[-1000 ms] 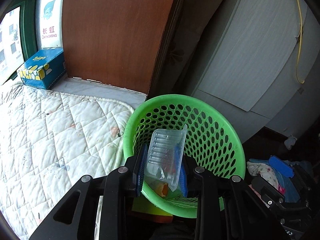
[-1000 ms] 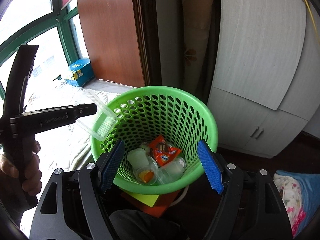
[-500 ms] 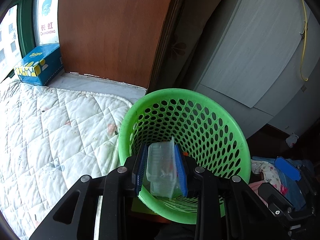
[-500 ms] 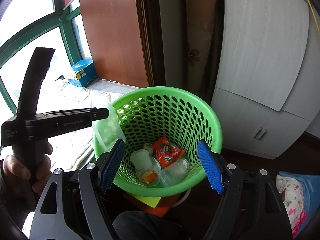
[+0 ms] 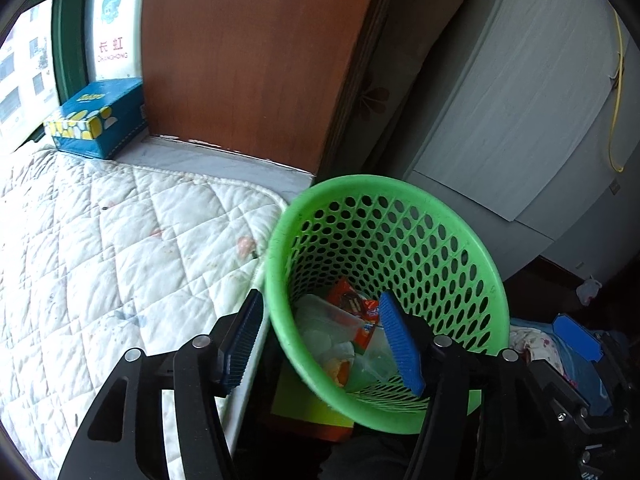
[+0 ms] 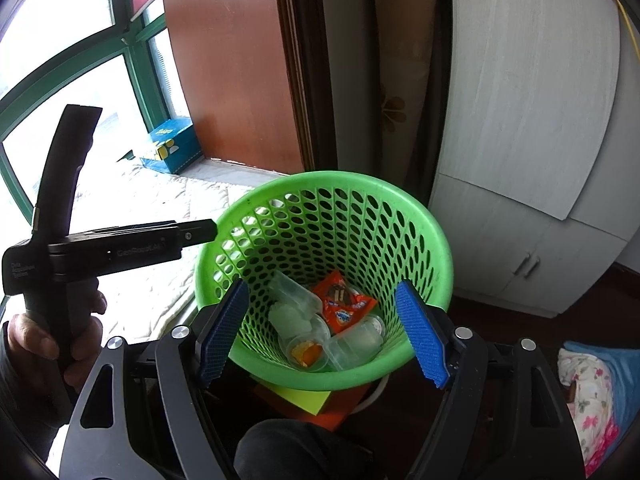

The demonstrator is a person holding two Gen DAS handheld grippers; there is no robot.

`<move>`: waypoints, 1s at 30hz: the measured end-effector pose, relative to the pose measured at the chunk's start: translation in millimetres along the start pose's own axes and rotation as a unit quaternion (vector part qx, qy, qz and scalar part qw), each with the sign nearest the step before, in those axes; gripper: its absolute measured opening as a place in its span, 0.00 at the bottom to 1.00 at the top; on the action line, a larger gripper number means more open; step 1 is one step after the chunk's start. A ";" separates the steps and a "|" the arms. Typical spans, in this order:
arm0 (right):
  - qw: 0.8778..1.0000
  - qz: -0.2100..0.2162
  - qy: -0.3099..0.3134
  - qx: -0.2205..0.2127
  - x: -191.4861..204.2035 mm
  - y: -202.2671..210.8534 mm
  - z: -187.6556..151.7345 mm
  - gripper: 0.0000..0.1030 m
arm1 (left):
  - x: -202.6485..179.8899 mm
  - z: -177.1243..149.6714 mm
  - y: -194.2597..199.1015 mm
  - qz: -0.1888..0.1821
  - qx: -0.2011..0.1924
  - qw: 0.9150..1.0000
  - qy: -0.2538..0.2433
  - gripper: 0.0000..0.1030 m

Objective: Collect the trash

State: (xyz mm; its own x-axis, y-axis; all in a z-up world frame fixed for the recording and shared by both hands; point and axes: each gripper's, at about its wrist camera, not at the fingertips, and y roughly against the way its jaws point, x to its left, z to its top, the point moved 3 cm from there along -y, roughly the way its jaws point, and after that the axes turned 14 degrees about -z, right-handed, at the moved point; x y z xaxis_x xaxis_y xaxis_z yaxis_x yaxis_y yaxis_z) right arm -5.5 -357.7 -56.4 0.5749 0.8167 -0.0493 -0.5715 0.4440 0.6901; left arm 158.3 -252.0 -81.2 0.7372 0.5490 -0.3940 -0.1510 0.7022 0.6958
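Note:
A green perforated basket (image 5: 476,248) (image 6: 424,220) stands beside the bed. Inside lie a clear plastic tray (image 5: 324,316) (image 6: 296,292), an orange snack wrapper (image 5: 358,306) (image 6: 342,304) and clear cups (image 6: 308,348). My left gripper (image 5: 324,344) is open and empty, its jaws straddling the basket's near-left rim. It shows from the side in the right wrist view (image 6: 200,232), tip at the rim. My right gripper (image 6: 320,332) is open and empty above the basket's near rim.
A white quilted mattress (image 5: 100,248) lies left of the basket, with a blue tissue box (image 5: 96,120) (image 6: 172,150) on the sill. A grey cabinet (image 6: 520,120) stands behind. Floral cloth (image 6: 588,392) lies at the right. A yellow-green and red pad (image 6: 304,400) sits under the basket.
My left gripper opened and let go of the clear plastic tray, which dropped into the basket. The right gripper stayed open over the basket.

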 end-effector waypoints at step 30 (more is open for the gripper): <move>0.997 0.072 0.029 -0.016 38.7 15.4 5.8 0.84 | 50.6 -29.1 102.8 0.149 -0.084 0.984 0.057 0.91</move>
State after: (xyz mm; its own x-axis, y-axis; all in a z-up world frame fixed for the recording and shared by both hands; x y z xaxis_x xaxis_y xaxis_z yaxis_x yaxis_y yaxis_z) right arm 11.3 -321.4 -43.5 0.4513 0.8924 0.0058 -0.6642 0.3316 0.6700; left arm 160.9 -138.8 -47.1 0.5666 0.7819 -0.2598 -0.4618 0.5625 0.6859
